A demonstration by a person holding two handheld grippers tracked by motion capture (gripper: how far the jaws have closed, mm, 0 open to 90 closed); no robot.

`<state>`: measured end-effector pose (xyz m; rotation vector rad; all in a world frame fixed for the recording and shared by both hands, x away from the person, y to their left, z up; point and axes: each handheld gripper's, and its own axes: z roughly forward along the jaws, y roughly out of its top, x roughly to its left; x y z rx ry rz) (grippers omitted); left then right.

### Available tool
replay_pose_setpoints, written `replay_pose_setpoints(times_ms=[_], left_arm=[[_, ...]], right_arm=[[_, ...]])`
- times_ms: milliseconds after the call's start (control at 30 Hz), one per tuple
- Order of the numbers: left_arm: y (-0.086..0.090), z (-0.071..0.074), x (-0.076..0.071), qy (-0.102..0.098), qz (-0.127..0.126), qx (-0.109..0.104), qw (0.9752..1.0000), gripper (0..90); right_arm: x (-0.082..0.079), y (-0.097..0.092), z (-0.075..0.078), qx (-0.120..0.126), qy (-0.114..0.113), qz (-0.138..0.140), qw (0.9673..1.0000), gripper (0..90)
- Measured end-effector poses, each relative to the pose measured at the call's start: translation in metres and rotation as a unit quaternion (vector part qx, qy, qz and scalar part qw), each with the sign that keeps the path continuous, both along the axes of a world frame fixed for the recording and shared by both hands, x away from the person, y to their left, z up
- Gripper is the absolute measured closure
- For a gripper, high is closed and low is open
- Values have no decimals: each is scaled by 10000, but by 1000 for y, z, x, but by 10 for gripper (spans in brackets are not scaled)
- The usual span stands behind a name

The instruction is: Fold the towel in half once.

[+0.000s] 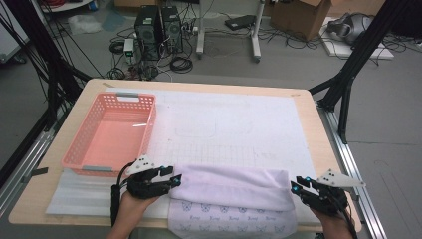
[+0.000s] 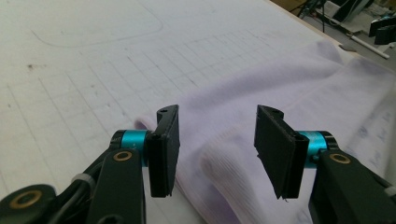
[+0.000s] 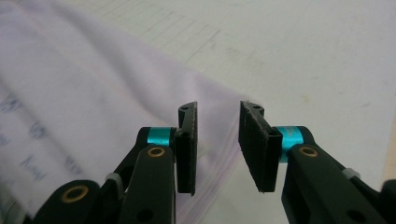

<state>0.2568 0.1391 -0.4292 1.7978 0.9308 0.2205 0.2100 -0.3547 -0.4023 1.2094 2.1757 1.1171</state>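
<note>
Folded lavender cloth [image 1: 231, 191] lies along the near edge of the table [image 1: 308, 107], on a white gridded mat [image 1: 239, 129]; a rolled upper fold runs across it, and a flatter layer printed with small butterfly marks hangs toward the person's side. Left gripper [image 1: 175, 180] sits at the cloth's left end, held by the left hand [image 1: 132, 201]. In the left gripper view the jaws are spread, with a rounded bulge of the fold [image 2: 224, 172] lying between and below them; the pads press on nothing, and a clear gap shows on each side. Right gripper [image 1: 294, 185] sits at the cloth's right end, tips just at the fabric edge. In the right gripper view its jaws stand apart too, though narrower, and the thin right border of the cloth [image 3: 93, 93] runs under the gap, most of the fabric spreading off to the left of the jaws, bare mat to the right. No pinch there that I can see. A pink plastic basket [image 1: 112, 129] stands on the far left of the table, well apart from the cloth's middle, its near corner close above the left gripper.
</note>
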Motion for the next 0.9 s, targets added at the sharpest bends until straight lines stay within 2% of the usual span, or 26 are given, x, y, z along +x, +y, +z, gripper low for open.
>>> replay_pose_setpoints(times_ms=[67, 200, 300, 367, 400, 467, 533, 600, 667, 733, 833, 900], left_arm=[[-3, -2, 10, -9, 27, 14, 10000, 505], [-9, -5, 19, -34, 0, 24, 10000, 508], [-13, -8, 26, -25, 51, 90, 9999, 509], [-14, -10, 29, -27, 70, 105, 9999, 508], [-15, -11, 30, -27, 95, 123, 9999, 505], [-15, -14, 31, -17, 155, 149, 9998, 497], [-16, -16, 31, 10, 180, 207, 9996, 478], [-15, -19, 29, 11, 249, 295, 9993, 444], [-14, -20, 29, 42, 273, 302, 9992, 426], [-14, -20, 29, 138, 320, 376, 9987, 405], [-12, -21, 28, 198, 375, 534, 9977, 392], [-9, -21, 28, 309, 385, 510, 9975, 392]], right_arm=[[12, 2, -3, -45, 75, -5, 10000, 697], [35, 16, -19, -36, 344, 258, 9991, 757], [51, 26, -32, -241, 546, 299, 9978, 762], [60, 30, -38, -455, 591, 221, 9970, 767], [63, 29, -38, -410, 575, 190, 9973, 774], [67, 27, -39, -509, 490, -29, 9975, 776], [70, 23, -39, -425, 470, -131, 9979, 772], [66, 23, -40, -421, 343, -153, 9984, 720], [61, 23, -40, -256, 233, -84, 9994, 615], [56, 21, -37, -230, 162, -4, 9996, 545], [51, 16, -38, -350, 180, -37, 9992, 472], [52, 12, -41, -421, 274, -32, 9987, 449]])
